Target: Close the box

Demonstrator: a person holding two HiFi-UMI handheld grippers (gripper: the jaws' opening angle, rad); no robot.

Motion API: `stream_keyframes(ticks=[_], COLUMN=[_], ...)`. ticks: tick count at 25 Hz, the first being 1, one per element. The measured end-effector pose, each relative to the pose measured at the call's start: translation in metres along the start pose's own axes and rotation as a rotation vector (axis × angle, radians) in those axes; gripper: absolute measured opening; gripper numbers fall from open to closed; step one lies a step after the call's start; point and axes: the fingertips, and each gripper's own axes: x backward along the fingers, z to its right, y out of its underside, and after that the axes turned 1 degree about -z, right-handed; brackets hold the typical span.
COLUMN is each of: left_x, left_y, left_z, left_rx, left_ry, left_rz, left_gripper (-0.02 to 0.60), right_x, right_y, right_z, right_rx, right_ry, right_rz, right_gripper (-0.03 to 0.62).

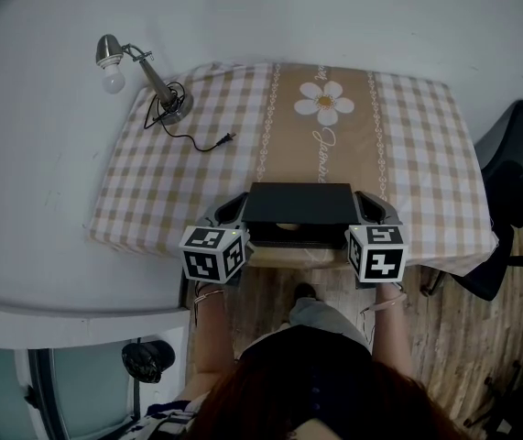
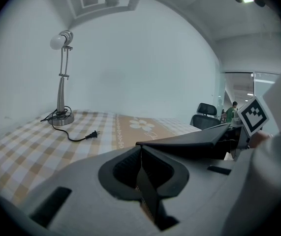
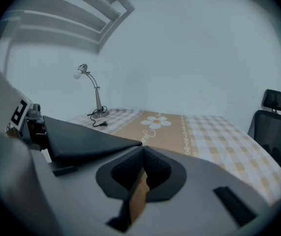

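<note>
The left gripper (image 2: 141, 156) and the right gripper (image 3: 141, 157) are each closed on a thin side edge of the box (image 1: 298, 204), which is placed at the near edge of the table (image 1: 408, 136). The lid (image 3: 81, 136) should be lowered evenly (it seems tilted). The inside is hardly seen.

A line of cursive lettering (image 1: 321, 150) is printed on the tablecloth (image 1: 408, 145) below a daisy (image 1: 325, 102). It cannot be read. No other writing is seen.
</note>
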Motion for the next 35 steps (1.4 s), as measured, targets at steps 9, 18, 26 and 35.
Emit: stream_keyframes(ticks=[9, 18, 26, 35], left_x=[0.009, 0.028, 0.034, 0.049], left_y=[0.003, 0.003, 0.013, 0.019], left_z=[0.006, 0.012, 0.018, 0.021], left_rx=[-0.008, -0.011, -0.02, -0.024], left_ry=[0.006, 0.012, 0.015, 0.019], left_rz=[0.006, 0.01, 0.01, 0.009], left_gripper=[0.028, 0.028, 0.028, 0.028], right_x=[0.009, 0.026, 0.033, 0.043], right_y=[0.004, 0.006, 0.018, 0.023], right_z=[-0.006, -0.013, -0.016, -0.022], right_rx=[0.01, 0.024, 0.018, 0.02], right_ry=[-0.014, -0.006, -0.006, 0.007], right_rz=[0.008, 0.0, 0.005, 0.004], right_gripper=[0.017, 0.017, 0.017, 0.017])
